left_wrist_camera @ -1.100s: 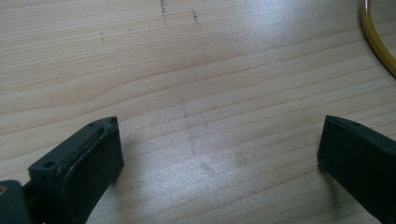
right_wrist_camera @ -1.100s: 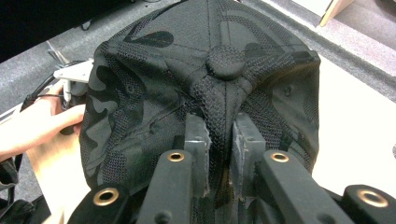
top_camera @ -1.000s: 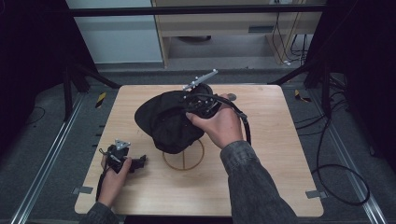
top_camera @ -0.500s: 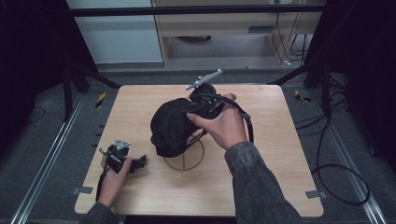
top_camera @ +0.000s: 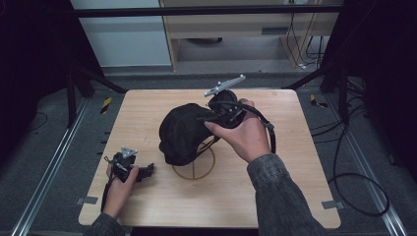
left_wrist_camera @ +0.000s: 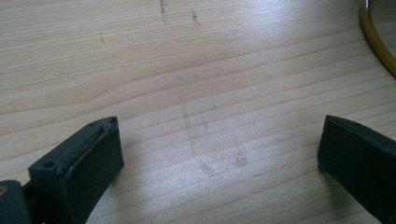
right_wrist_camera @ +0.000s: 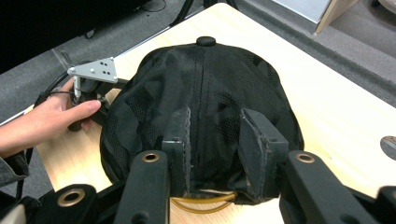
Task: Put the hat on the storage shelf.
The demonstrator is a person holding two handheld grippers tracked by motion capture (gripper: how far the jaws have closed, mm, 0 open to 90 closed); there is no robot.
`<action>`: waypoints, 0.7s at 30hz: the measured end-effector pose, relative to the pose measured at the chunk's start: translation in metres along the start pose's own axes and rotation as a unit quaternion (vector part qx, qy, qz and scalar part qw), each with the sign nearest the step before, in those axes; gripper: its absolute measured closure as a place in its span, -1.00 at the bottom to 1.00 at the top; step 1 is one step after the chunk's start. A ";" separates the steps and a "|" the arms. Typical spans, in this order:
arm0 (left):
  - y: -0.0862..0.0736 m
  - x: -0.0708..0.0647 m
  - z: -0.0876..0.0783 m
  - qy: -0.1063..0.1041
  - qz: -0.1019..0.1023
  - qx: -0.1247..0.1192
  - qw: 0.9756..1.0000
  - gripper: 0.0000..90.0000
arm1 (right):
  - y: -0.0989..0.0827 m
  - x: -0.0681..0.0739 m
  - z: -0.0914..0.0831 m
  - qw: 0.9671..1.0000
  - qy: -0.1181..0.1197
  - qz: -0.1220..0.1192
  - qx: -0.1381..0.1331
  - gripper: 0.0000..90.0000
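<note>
We judge hanging nearly done: black cap (top_camera: 182, 132) sits on gold wire stand (top_camera: 196, 169); right gripper (right_wrist_camera: 215, 135) just loosened, jaws part-open, straddling its back edge; left gripper (left_wrist_camera: 219, 154) wide open, empty.

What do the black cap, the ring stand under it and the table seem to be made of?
Cap: apparently a matte woven mesh fabric; a fine net pattern and soft folds show, with a cloth button on top.
Stand: probably thin metal wire with a gold, slightly shiny finish; it could be coated.
Table: light wood or wood veneer, smooth and matte, with clear grain lines.
</note>
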State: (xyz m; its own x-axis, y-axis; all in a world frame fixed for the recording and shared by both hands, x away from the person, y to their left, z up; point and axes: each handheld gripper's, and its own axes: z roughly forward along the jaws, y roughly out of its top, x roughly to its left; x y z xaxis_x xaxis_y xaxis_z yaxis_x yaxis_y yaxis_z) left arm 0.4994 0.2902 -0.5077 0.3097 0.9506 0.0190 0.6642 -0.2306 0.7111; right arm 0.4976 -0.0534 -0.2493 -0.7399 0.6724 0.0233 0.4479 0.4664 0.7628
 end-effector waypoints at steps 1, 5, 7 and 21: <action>0.000 0.000 0.000 0.000 0.000 0.000 1.000 -1.00 | -0.001 0.000 -0.001 1.000 0.000 0.000 -0.002 0.43; 0.000 0.000 0.000 0.000 0.000 0.000 1.000 -1.00 | -0.003 -0.002 -0.008 1.000 -0.005 0.000 -0.005 0.43; 0.000 0.000 0.000 0.000 0.000 0.000 1.000 -1.00 | -0.004 -0.003 -0.010 1.000 -0.005 0.002 -0.005 0.43; 0.000 0.000 0.000 0.000 0.000 0.000 1.000 -1.00 | -0.015 -0.009 -0.030 1.000 -0.016 0.012 -0.017 0.40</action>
State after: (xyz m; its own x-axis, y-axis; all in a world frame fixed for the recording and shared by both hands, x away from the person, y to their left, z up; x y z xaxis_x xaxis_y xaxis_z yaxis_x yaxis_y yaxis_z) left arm 0.4994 0.2902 -0.5077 0.3097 0.9506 0.0190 0.6641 -0.2306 0.7112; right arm 0.4826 -0.0842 -0.2416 -0.7124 0.7015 0.0205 0.4466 0.4307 0.7843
